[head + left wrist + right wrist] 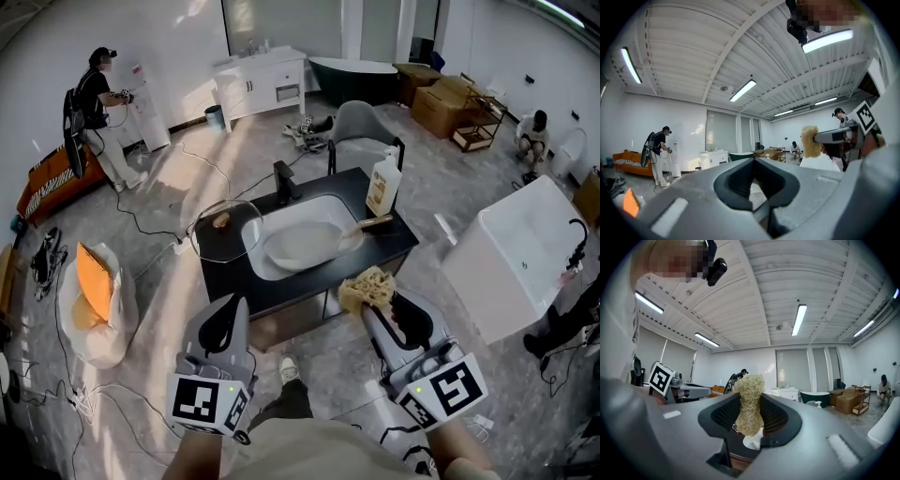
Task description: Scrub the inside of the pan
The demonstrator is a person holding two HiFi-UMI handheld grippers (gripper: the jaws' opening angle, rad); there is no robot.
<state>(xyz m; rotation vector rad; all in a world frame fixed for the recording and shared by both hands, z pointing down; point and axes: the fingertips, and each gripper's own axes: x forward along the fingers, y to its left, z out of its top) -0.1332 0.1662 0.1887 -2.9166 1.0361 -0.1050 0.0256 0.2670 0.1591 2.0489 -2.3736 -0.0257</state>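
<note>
A pale pan with a wooden handle lies in the white sink set in a black counter. My right gripper hovers just in front of the counter's near edge, shut on a yellow loofah sponge; in the right gripper view the sponge stands pinched between the jaws of the right gripper. My left gripper hangs short of the counter's front left part. In the left gripper view the left gripper has its jaws together with nothing between them.
A soap bottle and a black tap stand behind the sink; a glass lid rests at the counter's left end. A white tub sits on the right, a bag and cables on the floor at left. People work farther back.
</note>
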